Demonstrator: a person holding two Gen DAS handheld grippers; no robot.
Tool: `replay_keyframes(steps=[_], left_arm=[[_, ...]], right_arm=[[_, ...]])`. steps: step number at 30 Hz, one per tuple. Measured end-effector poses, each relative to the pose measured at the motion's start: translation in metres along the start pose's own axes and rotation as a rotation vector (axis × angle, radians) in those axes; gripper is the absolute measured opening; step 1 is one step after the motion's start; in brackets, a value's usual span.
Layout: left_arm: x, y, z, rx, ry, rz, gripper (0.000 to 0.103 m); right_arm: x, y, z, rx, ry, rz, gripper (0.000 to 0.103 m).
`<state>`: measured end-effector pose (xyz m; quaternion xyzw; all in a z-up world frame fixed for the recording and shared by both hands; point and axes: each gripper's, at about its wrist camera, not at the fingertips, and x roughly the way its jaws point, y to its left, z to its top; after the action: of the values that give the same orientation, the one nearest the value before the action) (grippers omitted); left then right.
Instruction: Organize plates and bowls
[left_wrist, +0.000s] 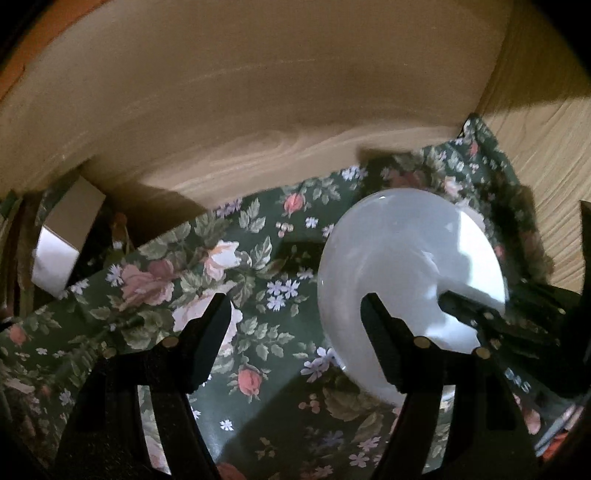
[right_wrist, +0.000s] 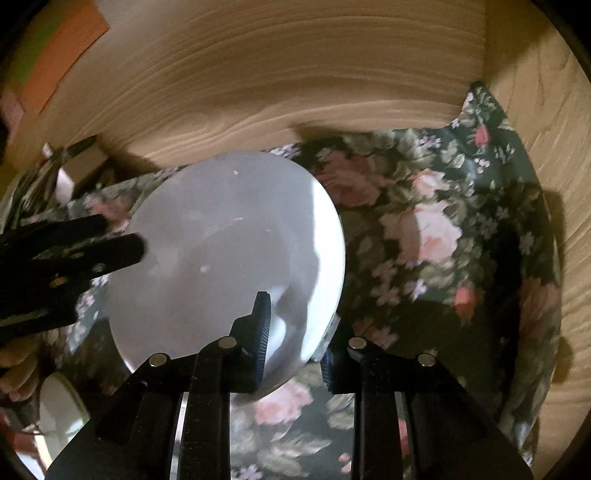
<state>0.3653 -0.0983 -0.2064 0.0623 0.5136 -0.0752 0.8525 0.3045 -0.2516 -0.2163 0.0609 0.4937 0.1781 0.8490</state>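
Observation:
A white plate (left_wrist: 406, 258) lies on a dark green floral cloth (left_wrist: 258, 258) inside a wooden cabinet. My left gripper (left_wrist: 295, 314) is open, its right finger over the plate's near rim. In the right wrist view the same plate (right_wrist: 229, 251) sits centre-left. My right gripper (right_wrist: 295, 332) has its jaws either side of the plate's near right rim, with a gap still showing. The left gripper's fingers (right_wrist: 74, 251) enter that view from the left, at the plate's left edge. The right gripper shows in the left wrist view at the plate's right edge (left_wrist: 498, 317).
The wooden back wall (left_wrist: 258, 92) and right side wall (left_wrist: 554, 155) close in the shelf. A small box (left_wrist: 62, 243) stands at the far left. Another white dish (right_wrist: 59, 413) shows at the lower left of the right wrist view. Bare floral cloth (right_wrist: 443, 229) lies right of the plate.

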Motion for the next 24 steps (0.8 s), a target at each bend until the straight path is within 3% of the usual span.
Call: replay_keyframes(steps=[7,11,15,16,20,24], left_arm=[[0.013,-0.005,-0.002,0.021,0.034,0.013,0.057],[0.021,-0.009,-0.002,0.024,0.058,0.021,0.050],[0.025,-0.011,-0.001,0.022,0.069,-0.010,0.038],[0.025,-0.013,-0.001,0.025,0.070,-0.011,0.037],[0.028,-0.017,-0.001,0.037,0.069,-0.027,0.028],[0.027,-0.020,-0.002,0.041,0.063,-0.021,0.024]], right_arm=[[-0.007,-0.011,-0.004,0.024,-0.005,0.008,0.024],[-0.007,-0.018,0.002,0.056,-0.016,0.004,0.039],[-0.008,-0.024,0.004,0.072,-0.027,0.010,0.039],[-0.006,-0.023,0.005,0.069,-0.025,0.012,0.038],[0.002,-0.019,0.006,0.072,-0.003,0.041,0.019],[0.003,-0.013,0.005,0.052,-0.020,0.014,0.018]])
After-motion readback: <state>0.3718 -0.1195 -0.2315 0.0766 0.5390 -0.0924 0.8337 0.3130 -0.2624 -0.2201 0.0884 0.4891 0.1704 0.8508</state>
